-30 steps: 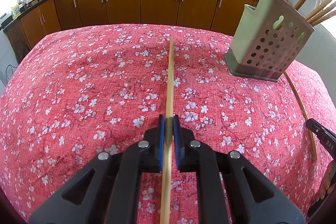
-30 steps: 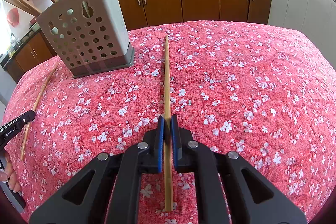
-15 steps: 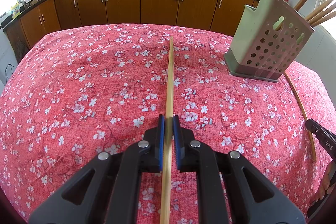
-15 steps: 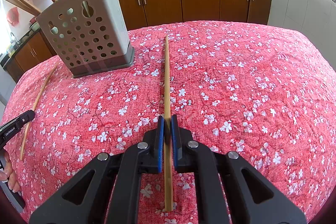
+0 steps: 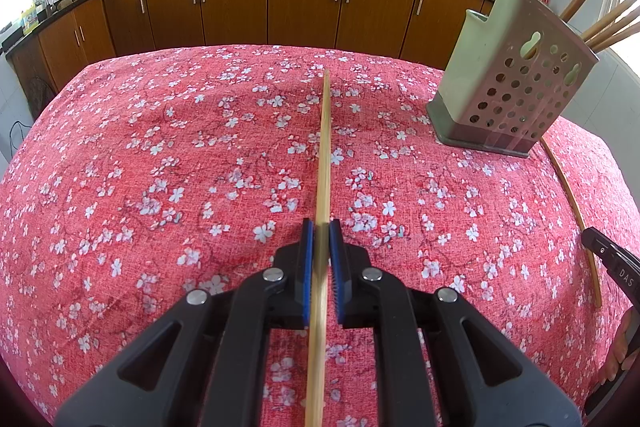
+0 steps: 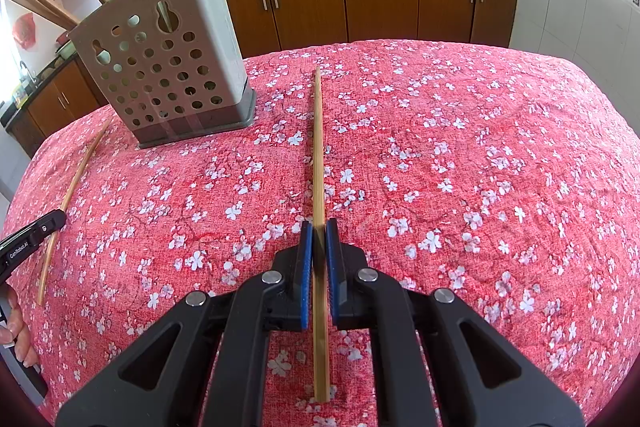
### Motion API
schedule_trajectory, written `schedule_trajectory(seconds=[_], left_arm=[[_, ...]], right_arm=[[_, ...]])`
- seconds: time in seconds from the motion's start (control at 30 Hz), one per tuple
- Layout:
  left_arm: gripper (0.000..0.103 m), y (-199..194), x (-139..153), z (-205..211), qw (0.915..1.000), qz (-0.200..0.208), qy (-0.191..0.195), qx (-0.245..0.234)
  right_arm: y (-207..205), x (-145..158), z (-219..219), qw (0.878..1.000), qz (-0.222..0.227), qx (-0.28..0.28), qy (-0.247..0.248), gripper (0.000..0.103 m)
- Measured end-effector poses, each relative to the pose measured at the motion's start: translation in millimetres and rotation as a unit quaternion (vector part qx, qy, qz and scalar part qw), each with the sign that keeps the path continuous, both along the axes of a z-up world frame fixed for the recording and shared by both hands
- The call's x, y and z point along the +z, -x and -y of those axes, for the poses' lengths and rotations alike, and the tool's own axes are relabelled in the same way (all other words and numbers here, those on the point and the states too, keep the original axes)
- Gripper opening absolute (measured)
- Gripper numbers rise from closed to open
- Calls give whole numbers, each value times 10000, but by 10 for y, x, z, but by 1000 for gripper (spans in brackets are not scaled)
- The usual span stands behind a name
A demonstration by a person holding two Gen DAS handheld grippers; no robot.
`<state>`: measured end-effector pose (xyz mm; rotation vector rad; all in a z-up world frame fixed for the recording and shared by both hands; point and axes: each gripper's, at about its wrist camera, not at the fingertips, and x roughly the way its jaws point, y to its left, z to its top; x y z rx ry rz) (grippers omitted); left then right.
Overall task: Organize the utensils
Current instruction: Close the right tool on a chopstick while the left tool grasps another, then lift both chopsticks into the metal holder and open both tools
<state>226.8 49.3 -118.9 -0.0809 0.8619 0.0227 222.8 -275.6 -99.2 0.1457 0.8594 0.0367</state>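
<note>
My left gripper is shut on a bamboo chopstick that points straight ahead over the red flowered tablecloth. My right gripper is shut on another bamboo chopstick in the same way. A grey perforated utensil holder with several chopsticks standing in it sits ahead to the right in the left wrist view, and ahead to the left in the right wrist view. A loose chopstick lies on the cloth beside the holder; it also shows in the right wrist view.
The table is covered by a red cloth with white blossoms. Brown kitchen cabinets and a counter with woks stand behind it. The other gripper's tip shows at the right edge and at the left edge.
</note>
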Motion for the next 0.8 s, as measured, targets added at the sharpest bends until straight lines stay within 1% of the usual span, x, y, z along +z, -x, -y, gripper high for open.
schedule_trajectory(seconds=[0.6, 0.63, 0.73, 0.8], left_arm=[[12, -3, 2, 10, 10000, -4, 5, 4], [12, -1, 5, 18, 10000, -6, -34, -17], [12, 53, -2, 102, 9993, -36, -326, -155], [12, 141, -5, 128, 9988, -40, -417, -244]], right_arm=[[-1, 8, -10, 10000, 1, 2, 16, 8], [0, 6, -9, 10000, 2, 1, 16, 8], [44, 16, -28, 9998, -3, 88, 161, 8], [86, 19, -35, 9998, -1, 117, 141, 8]])
